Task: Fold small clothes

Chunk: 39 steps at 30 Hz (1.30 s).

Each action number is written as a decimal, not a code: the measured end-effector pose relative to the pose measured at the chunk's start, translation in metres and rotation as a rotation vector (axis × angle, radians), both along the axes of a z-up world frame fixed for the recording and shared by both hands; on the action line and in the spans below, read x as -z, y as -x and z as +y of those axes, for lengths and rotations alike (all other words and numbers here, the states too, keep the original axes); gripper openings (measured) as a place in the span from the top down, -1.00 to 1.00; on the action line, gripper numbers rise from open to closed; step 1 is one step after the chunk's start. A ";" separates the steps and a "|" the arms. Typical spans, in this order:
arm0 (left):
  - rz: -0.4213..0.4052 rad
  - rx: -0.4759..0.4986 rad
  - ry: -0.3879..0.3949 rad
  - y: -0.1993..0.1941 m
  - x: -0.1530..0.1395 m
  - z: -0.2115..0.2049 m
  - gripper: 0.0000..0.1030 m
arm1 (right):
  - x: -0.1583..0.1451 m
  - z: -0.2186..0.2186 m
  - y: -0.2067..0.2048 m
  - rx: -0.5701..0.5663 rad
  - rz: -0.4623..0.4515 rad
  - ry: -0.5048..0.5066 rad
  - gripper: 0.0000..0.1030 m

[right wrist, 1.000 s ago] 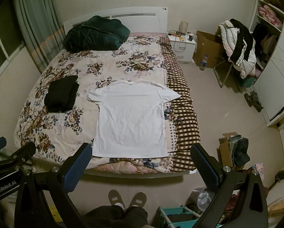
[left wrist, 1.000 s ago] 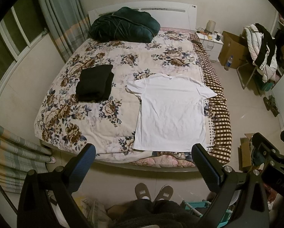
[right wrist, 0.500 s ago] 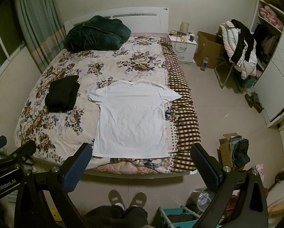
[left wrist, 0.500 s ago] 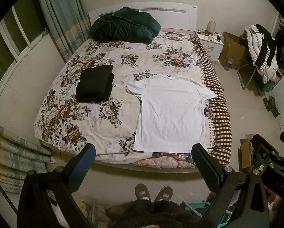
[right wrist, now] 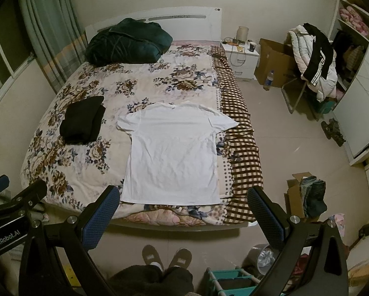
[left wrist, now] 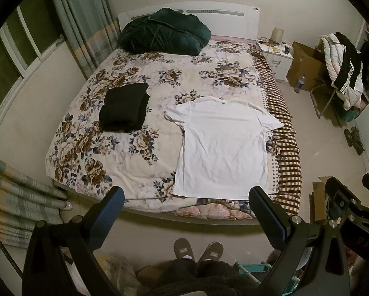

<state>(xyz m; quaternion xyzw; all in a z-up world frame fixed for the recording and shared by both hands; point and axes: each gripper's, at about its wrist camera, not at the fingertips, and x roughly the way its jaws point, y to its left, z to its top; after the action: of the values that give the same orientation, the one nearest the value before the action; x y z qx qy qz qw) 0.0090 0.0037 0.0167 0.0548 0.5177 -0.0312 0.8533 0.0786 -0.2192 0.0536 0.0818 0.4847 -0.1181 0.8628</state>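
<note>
Left gripper (left wrist: pixel 185 198) jaws spread wide, nothing between them, held high over the floor at the foot of the bed. Right gripper (right wrist: pixel 182 198) the same: wide apart, empty, hanging short of the mattress edge. Each one's body shows at the edge of the other's view, so they sit side by side and close.

White T-shirt (right wrist: pixel 171 153) lies flat and spread on the floral quilt (left wrist: pixel 125 148), collar toward the headboard, hem at the near edge of the bed, both sleeves out. Its right sleeve tip reaches the brown checked blanket (right wrist: pixel 241 148). Not yet folded. Black folded garment (left wrist: pixel 124 107) sits apart on the left half of the quilt, looks like a finished piece. Dark green bundle (left wrist: pixel 163 34) up at the headboard. Person's slippers (right wrist: pixel 167 259) at the bottom of frame, so the person stands at the foot of the bed.

Risks, judged from here:
- Thin shirt on a plush quilt: a deep pinch could catch quilt pile along with the cotton and drag the bedding up.
- Pinching only the top layer would let front and back slide apart and skew the fold.
- Hem sits right at the drop; a pull toward the person could slide the shirt off onto the floor.
- Uneven lift between the two grippers would leave a crooked crease.
- Fisheye bends the edges, so whether the hem overhangs the bed cannot be told for sure.
</note>
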 end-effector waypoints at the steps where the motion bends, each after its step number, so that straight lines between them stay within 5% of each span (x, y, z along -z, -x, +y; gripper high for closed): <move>1: -0.003 0.001 -0.002 0.001 0.000 0.000 -1.00 | 0.004 -0.004 0.000 -0.001 0.001 -0.002 -1.00; 8: -0.071 -0.055 -0.041 -0.059 0.016 -0.009 -1.00 | 0.043 -0.034 -0.025 0.029 -0.003 -0.013 -1.00; 12: -0.090 -0.074 -0.075 -0.107 0.052 -0.026 -1.00 | 0.082 -0.063 -0.066 0.068 -0.013 0.007 -1.00; 19: -0.002 -0.064 -0.100 -0.213 0.147 -0.069 -1.00 | 0.165 -0.121 -0.182 0.167 0.014 -0.033 -1.00; 28: 0.090 -0.026 -0.111 -0.367 0.282 -0.123 -1.00 | 0.334 -0.220 -0.346 0.383 0.080 -0.181 -1.00; 39: 0.236 0.001 -0.149 -0.464 0.464 -0.191 -1.00 | 0.594 -0.389 -0.420 0.621 0.089 -0.450 -1.00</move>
<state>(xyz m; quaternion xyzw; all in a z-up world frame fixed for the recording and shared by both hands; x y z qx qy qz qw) 0.4731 -0.1878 -0.4478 0.1141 0.6154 0.0006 0.7799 0.4984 -0.6077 -0.5404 0.4067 0.4877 -0.2678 0.7246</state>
